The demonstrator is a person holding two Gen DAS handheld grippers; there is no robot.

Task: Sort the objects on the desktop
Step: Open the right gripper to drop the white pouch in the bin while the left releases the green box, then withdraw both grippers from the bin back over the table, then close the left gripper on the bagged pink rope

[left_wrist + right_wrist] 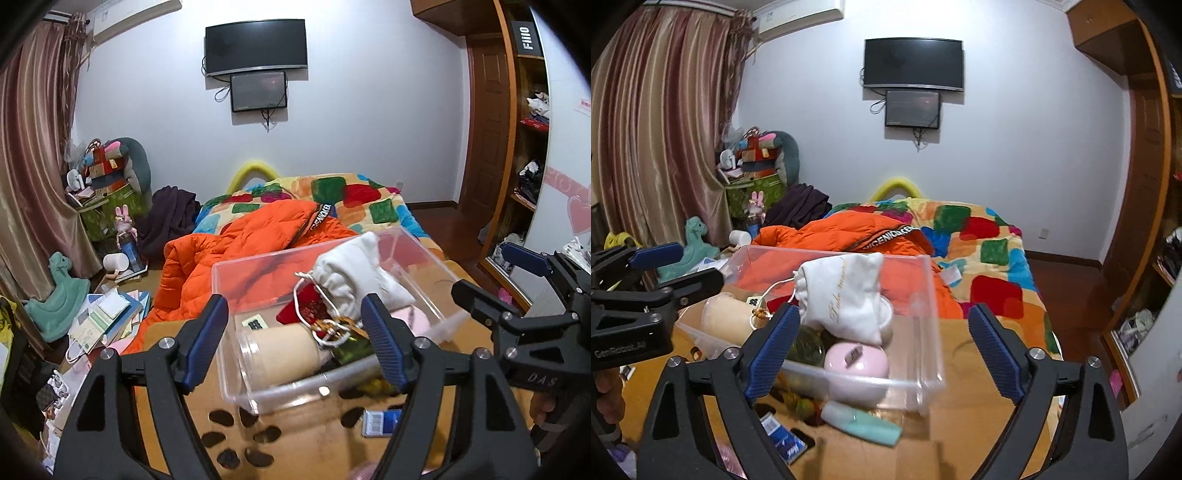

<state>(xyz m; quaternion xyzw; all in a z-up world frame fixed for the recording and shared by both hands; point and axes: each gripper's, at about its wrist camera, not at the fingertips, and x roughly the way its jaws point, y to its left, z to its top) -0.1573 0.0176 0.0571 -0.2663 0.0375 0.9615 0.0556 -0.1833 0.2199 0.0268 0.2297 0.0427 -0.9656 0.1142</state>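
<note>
A clear plastic box (258, 397) (929, 295) stands on the wooden desk (975, 424). It holds a white drawstring pouch (354, 277) (849, 295), a beige jar (284, 350) lying on its side, a red packet (306, 306) and a pink round case (857, 360). My left gripper (293, 314) is open in front of the box's near side, with no pad pressing on anything. My right gripper (884, 314) is open wide before the box's right end. Each gripper shows in the other's view, the right one (495, 275) and the left one (683, 267).
On the desk in front of the box lie a teal tube (864, 421), a blue carton (380, 422) and a yellow-green bundle (803, 404). Beyond the desk is a bed with an orange jacket (236, 251) and a patchwork blanket (990, 251). Shelves (528, 155) stand at right.
</note>
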